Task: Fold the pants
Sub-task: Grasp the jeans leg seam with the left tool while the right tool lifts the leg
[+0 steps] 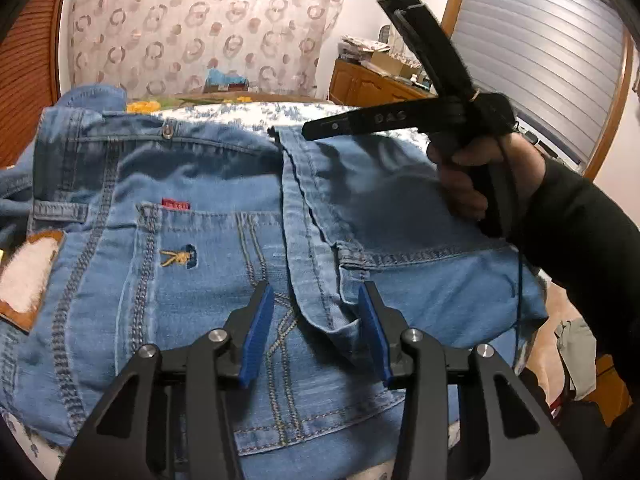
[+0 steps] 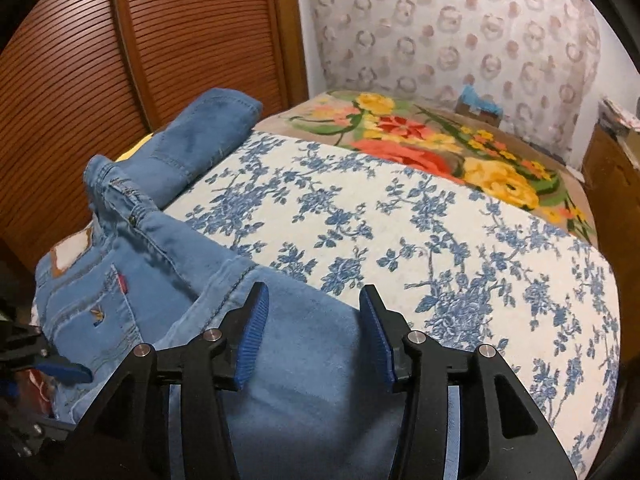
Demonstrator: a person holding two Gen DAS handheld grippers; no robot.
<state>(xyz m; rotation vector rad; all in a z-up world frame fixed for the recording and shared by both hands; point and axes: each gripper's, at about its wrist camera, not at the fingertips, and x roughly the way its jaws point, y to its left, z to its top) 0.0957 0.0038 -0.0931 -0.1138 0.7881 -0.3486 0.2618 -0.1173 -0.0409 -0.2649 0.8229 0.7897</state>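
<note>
Light blue jeans (image 1: pixel 192 208) lie folded on the bed, back pocket and leather waist patch up, with a leg end laid across the seat. My left gripper (image 1: pixel 316 328) is open just above the pocket area and holds nothing. The right gripper shows in the left wrist view (image 1: pixel 452 116) as a hand-held black tool raised over the jeans' right side. In the right wrist view the right gripper (image 2: pixel 314 336) is open over the denim (image 2: pixel 304 368), empty. The left gripper's blue tip (image 2: pixel 68 372) shows at the lower left there.
The bed has a blue-flowered white cover (image 2: pixel 400 232) and a bright floral blanket (image 2: pixel 440 140) further back. A slatted wooden wardrobe (image 2: pixel 120 48) stands at the left. A wooden dresser (image 1: pixel 372 84) with clutter stands at the right, by a shuttered window (image 1: pixel 540 52).
</note>
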